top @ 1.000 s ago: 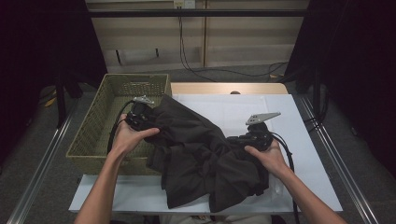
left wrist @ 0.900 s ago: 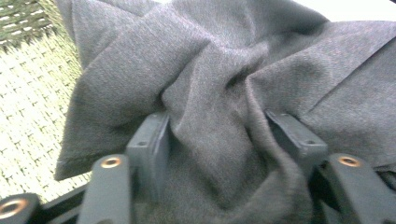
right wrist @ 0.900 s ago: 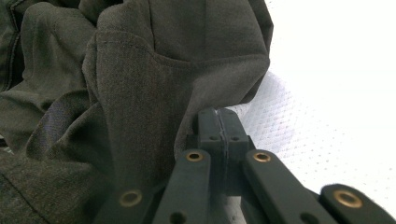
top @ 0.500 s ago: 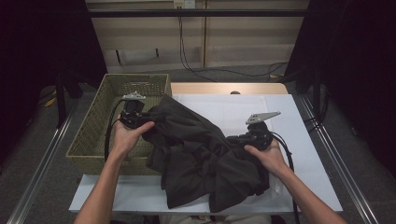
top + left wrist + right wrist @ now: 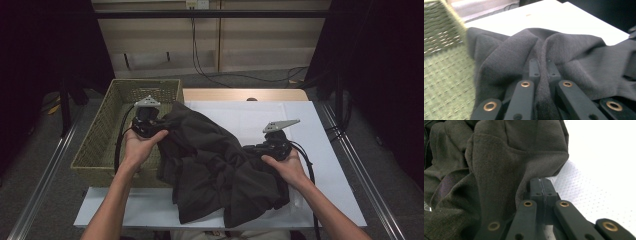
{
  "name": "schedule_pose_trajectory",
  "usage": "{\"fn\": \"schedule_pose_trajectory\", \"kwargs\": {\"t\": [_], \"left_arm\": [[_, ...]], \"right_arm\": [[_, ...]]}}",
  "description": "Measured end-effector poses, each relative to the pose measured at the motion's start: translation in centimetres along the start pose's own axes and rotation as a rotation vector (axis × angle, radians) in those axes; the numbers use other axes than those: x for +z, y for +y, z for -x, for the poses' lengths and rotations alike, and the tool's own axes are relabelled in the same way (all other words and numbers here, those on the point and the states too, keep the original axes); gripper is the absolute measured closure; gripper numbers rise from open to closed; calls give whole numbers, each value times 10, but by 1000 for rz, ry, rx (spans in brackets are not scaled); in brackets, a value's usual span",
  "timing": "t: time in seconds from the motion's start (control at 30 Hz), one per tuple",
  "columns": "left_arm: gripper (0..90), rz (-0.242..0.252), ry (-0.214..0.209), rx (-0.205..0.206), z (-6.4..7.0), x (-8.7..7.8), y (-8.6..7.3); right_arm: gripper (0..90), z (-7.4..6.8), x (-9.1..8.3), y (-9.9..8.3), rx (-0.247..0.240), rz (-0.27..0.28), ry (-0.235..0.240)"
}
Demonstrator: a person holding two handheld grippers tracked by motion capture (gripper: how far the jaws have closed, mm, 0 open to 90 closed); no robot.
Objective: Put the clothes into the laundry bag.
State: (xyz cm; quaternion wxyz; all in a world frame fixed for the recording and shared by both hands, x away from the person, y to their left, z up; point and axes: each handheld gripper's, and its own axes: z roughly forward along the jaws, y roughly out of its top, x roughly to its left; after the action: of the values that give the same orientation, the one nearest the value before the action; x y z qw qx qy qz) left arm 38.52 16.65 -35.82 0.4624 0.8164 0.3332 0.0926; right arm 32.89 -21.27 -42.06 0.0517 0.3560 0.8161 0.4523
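Observation:
A dark grey garment (image 5: 215,165) lies crumpled across the white table (image 5: 260,112) and hangs over its near edge. My left gripper (image 5: 150,122) is shut on the garment's upper-left corner, beside the basket's right wall. In the left gripper view a ridge of the garment (image 5: 579,57) runs between the closed jaws of that gripper (image 5: 541,67). My right gripper (image 5: 265,149) holds the garment's right side above the table. In the right gripper view the gripper (image 5: 541,186) has its jaws pressed together, with the garment (image 5: 499,165) bunched to their left.
A green woven basket (image 5: 100,145) stands at the table's left, and its weave (image 5: 444,75) appears in the left gripper view. White mesh table cover (image 5: 604,170) lies right of the garment. Metal rails run along both sides of the table.
My left gripper has shifted slightly back and left with the garment corner, nearer the basket. The right gripper has hardly moved.

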Motion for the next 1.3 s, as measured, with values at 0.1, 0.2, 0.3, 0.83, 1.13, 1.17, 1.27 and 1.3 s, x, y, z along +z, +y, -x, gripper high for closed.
{"fn": "schedule_pose_trajectory", "kwargs": {"t": [0.1, 0.2, 0.3, 0.83, 1.13, 1.17, 1.27, 1.3], "left_arm": [[869, 50, -51, 10, 13, -3, 2], [869, 84, -104, 45, 29, -3, 6], [869, 84, -133, 85, 48, 3, 10], [869, 94, -320, 183, 117, 20, 19], [870, 58, -377, 235, 155, 47, 21], [870, 57, -389, 240, 160, 50, 22], [869, 68, -433, 254, 172, 50, 24], [869, 68, -441, 268, 176, 49, 25]], "right_arm": [[900, 0, 0, 0, -4, 2, -1], [900, 0, -1, 0, 0, 3, -2], [900, 0, -1, 0, 3, 3, 0], [900, 2, -2, 0, 24, 18, 11], [900, 4, -7, 0, 42, 38, 6], [900, 4, -8, 0, 44, 39, 6], [900, 4, -15, 4, 41, 60, 2], [900, 4, -19, 6, 44, 76, 2]]}}
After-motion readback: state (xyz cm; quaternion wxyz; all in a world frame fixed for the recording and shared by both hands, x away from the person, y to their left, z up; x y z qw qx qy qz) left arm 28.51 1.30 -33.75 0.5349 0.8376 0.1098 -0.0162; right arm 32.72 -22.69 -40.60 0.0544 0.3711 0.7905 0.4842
